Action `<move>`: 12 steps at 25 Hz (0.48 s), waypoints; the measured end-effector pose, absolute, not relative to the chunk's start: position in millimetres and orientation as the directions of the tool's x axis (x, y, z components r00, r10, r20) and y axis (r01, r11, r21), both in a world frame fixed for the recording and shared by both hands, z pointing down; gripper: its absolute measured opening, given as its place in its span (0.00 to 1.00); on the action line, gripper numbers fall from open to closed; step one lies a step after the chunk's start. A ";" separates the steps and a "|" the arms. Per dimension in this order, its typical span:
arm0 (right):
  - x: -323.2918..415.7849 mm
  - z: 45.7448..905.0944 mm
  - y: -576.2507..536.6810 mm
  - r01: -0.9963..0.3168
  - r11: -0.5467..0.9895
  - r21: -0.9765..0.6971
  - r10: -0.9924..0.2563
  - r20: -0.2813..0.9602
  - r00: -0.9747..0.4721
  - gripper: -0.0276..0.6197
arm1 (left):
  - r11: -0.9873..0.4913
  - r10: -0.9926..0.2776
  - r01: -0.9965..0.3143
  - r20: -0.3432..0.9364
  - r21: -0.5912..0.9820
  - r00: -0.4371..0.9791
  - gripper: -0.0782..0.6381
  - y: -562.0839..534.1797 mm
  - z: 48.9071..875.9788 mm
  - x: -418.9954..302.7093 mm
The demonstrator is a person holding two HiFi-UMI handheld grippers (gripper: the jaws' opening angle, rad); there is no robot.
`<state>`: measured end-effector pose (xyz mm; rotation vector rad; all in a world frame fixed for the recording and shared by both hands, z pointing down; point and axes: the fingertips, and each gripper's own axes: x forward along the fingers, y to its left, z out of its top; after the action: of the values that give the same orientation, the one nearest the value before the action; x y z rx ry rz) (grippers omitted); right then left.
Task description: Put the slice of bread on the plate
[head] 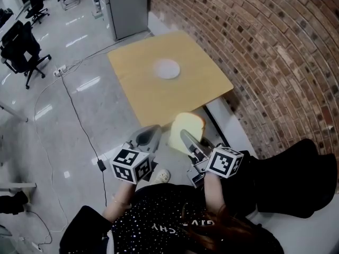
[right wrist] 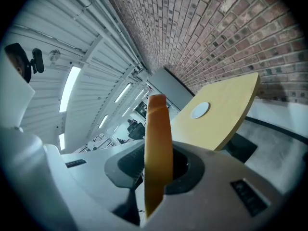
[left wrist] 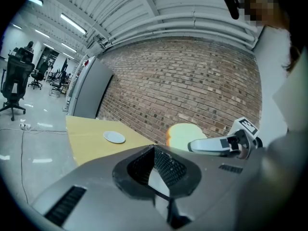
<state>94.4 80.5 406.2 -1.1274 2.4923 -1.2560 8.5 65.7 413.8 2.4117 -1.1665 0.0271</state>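
Note:
A pale yellow slice of bread [head: 186, 127] stands on edge, with my right gripper [head: 188, 137] shut on its lower part. It hangs above the floor, short of the near edge of the yellow table [head: 139, 91]. A small white plate [head: 167, 69] lies near the table's middle. In the right gripper view the bread slice [right wrist: 156, 143] rises edge-on between the jaws, with the plate [right wrist: 199, 110] beyond. My left gripper [head: 149, 136] is beside it on the left, shut and holding nothing. From the left gripper view [left wrist: 155, 165] I see the bread [left wrist: 184, 134] and the plate [left wrist: 114, 137].
A brick wall [head: 275, 52] runs along the right, with a white ledge at its foot. A grey cabinet [head: 126, 7] stands behind the table. Office chairs [head: 21, 49] and a cable [head: 79, 118] are on the glossy floor to the left. Dark cloth [head: 296, 179] lies at the right.

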 end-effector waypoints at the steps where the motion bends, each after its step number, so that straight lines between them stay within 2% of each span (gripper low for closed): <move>1: 95.7 408.0 77.3 -0.563 0.370 -0.739 -0.673 0.205 -0.711 0.19 | -0.538 -0.736 -0.745 0.211 0.394 0.643 0.12 62.3 414.3 10.5; 12: 100.3 409.9 59.1 -0.560 0.361 -0.746 -0.676 0.204 -0.708 0.19 | -0.542 -0.730 -0.740 0.214 0.399 0.649 0.12 44.5 418.5 17.9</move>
<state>100.3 59.1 409.9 -1.1319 2.4754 -1.2706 17.9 44.5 418.5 2.4119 -1.1498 0.0310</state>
